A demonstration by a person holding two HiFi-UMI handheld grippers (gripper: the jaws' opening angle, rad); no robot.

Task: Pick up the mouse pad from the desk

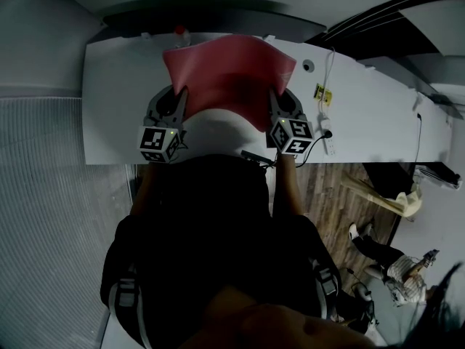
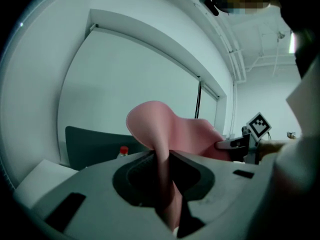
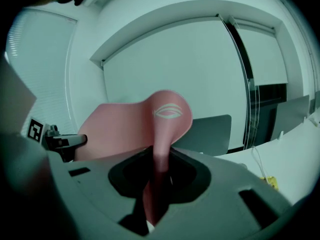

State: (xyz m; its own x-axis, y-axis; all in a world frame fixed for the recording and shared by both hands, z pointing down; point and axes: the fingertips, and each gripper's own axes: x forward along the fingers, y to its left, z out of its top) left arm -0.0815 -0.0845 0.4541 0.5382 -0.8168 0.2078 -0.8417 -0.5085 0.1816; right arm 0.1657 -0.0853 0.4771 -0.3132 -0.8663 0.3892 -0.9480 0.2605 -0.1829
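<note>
The pink mouse pad (image 1: 229, 75) hangs in the air above the white desk (image 1: 378, 115), sagging in the middle. My left gripper (image 1: 179, 97) is shut on its near left edge, and my right gripper (image 1: 276, 98) is shut on its near right edge. In the left gripper view the mouse pad (image 2: 165, 134) rises out of the jaws of the left gripper (image 2: 162, 176) and curls over. In the right gripper view the mouse pad (image 3: 165, 119) stands pinched in the right gripper (image 3: 157, 176), with a pale oval logo near its top.
A small bottle with a red cap (image 1: 180, 33) stands at the desk's far edge. A white power strip (image 1: 328, 140) with a cable lies at the desk's right front, by a yellow tag (image 1: 322, 94). A dark chair back (image 2: 90, 144) is behind the desk.
</note>
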